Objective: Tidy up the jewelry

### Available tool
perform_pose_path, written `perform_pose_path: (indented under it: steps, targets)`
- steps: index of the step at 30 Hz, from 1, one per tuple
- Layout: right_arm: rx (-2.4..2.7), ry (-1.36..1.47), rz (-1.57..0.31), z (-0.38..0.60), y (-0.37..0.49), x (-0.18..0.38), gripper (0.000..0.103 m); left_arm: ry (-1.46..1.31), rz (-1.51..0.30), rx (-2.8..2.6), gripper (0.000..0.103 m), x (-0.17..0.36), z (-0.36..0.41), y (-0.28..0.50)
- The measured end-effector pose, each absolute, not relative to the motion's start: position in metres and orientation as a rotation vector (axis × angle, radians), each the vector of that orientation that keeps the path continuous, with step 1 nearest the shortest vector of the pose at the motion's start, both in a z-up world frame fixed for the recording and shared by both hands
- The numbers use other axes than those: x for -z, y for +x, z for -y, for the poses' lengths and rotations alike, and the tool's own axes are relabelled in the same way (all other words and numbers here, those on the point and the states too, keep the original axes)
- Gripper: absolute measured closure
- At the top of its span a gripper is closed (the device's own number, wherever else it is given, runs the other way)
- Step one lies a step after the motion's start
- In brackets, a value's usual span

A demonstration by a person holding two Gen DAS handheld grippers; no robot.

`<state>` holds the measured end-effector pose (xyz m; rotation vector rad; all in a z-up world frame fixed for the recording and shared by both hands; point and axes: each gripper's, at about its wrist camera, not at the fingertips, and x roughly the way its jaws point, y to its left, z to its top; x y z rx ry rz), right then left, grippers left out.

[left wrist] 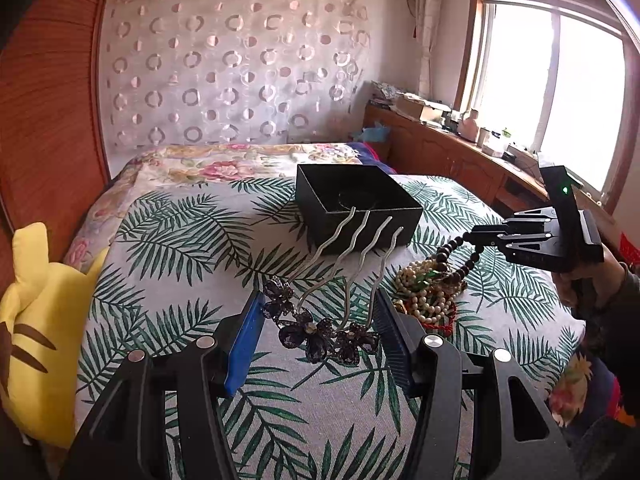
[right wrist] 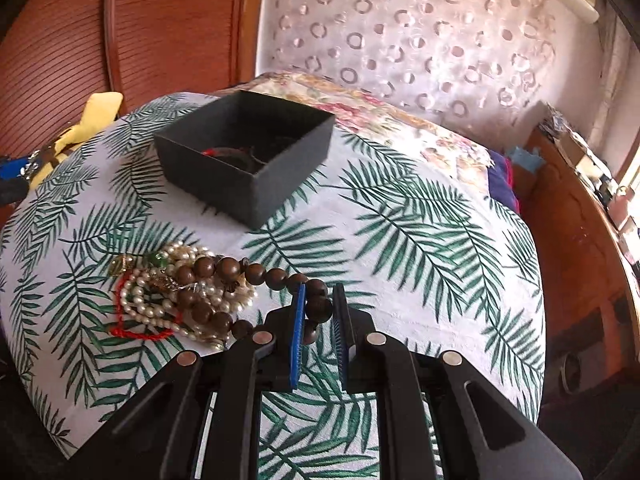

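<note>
The left gripper (left wrist: 320, 320) pinches a flowered hair comb (left wrist: 324, 300) short of the black box (left wrist: 356, 200), while the right gripper (right wrist: 318, 308) pinches a brown bead string (right wrist: 224, 280) that may drag the tangled jewelry pile (right wrist: 160, 296) along.

Both tools are matte black plastic. The left gripper (left wrist: 320, 320) has angular black linkage arms with triangular cut-out windows, four round silver pivot pins along the top, and a flat bright-blue ribbed pad on the inner face of each finger. The right gripper (right wrist: 319, 312) is built the same: black arms, silver round pins, narrow blue ribbed pads. Seen from the side in the left wrist view, its body is a blocky black housing with silver-edged stacked link plates and a small green light on an upright black part. The right hand (left wrist: 580, 284) shows bare skin and a dark grey sleeve cuff.
</note>
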<state>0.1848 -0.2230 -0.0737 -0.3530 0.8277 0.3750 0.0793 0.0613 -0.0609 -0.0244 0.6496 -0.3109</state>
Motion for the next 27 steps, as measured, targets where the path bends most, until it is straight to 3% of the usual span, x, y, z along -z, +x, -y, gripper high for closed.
perform_pose_path:
  steps: [1, 4, 5, 11, 22, 24, 27]
  targets:
    - [-0.368, -0.355, -0.826, 0.224, 0.185, 0.074, 0.087, -0.024, -0.65, 0.311, 0.05, 0.061, -0.061, 0.079]
    - [-0.372, -0.345, -0.784, 0.222, 0.178, 0.068, 0.059, -0.022, -0.651, 0.31, 0.05, 0.061, -0.06, 0.079]
    - [-0.386, -0.336, -0.772, 0.221, 0.176, 0.065, 0.055, -0.023, -0.651, 0.31, 0.05, 0.061, -0.06, 0.079]
    - [-0.58, -0.339, -0.757, 0.183, 0.161, 0.06, 0.055, -0.027, -0.652, 0.311, 0.05, 0.063, -0.059, 0.078]
    - [-0.691, -0.428, -0.857, 0.14, 0.174, 0.085, 0.069, -0.028, -0.65, 0.312, 0.05, 0.063, -0.061, 0.079]
    - [-0.688, -0.449, -0.861, 0.14, 0.173, 0.085, 0.085, -0.027, -0.65, 0.314, 0.05, 0.064, -0.06, 0.08]
    - [-0.689, -0.477, -0.856, 0.142, 0.168, 0.086, 0.095, -0.029, -0.649, 0.314, 0.05, 0.063, -0.061, 0.08]
